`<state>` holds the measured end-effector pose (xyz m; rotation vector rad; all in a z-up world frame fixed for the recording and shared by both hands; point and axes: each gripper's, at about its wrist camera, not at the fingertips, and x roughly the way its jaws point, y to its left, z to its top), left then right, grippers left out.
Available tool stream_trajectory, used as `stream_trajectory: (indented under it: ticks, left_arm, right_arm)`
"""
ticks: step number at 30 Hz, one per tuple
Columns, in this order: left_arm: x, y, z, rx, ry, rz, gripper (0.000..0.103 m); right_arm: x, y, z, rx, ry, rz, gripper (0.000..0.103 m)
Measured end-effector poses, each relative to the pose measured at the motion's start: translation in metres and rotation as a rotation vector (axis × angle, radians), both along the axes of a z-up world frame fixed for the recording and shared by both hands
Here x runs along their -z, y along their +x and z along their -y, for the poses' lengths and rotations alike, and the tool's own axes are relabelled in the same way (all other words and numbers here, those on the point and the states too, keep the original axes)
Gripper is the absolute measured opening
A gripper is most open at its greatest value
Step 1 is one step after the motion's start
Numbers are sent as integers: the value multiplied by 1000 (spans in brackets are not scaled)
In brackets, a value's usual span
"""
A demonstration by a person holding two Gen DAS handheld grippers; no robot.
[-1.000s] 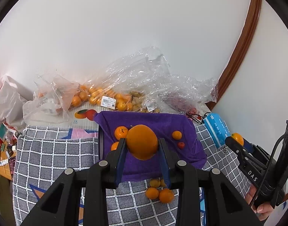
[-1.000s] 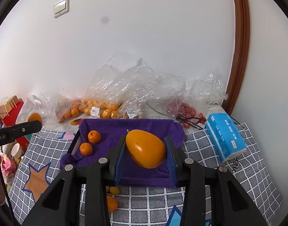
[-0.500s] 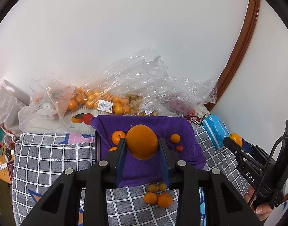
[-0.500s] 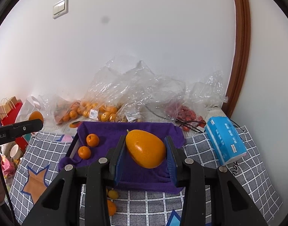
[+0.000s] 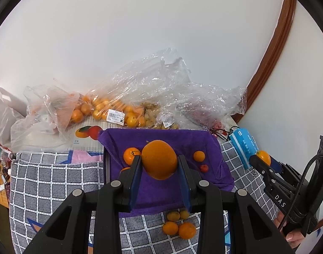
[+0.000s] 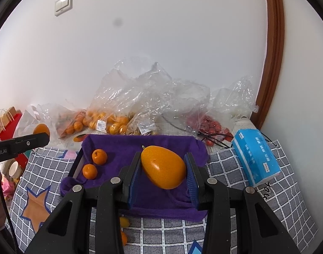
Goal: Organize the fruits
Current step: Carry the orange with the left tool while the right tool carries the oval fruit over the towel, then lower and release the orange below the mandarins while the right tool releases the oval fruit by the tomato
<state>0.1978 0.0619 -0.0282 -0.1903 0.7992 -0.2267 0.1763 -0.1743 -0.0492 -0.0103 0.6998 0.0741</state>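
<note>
Both grippers, L & R, clamped, seemingly angled down.

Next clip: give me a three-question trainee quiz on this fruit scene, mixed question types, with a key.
1. True or false: the left hand-held gripper is empty.
2. What covers the tray where loose tangerines lie? A) purple cloth B) newspaper C) foil
3. Fill in: the right hand-held gripper holds an egg-shaped ____.

Key:
1. False; it grips a round orange.
2. A; the purple cloth has two tangerines on its left side.
3. Mango, orange-yellow, clamped between the blue pads.
</note>
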Motion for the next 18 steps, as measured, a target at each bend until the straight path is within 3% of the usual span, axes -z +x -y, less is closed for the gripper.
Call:
stream_trajectory:
  ticks: [18]
  left_arm:
    - [24, 30, -4, -27, 1, -57, 32]
  right_arm:
    - [29, 30, 2, -8, 15, -56, 39]
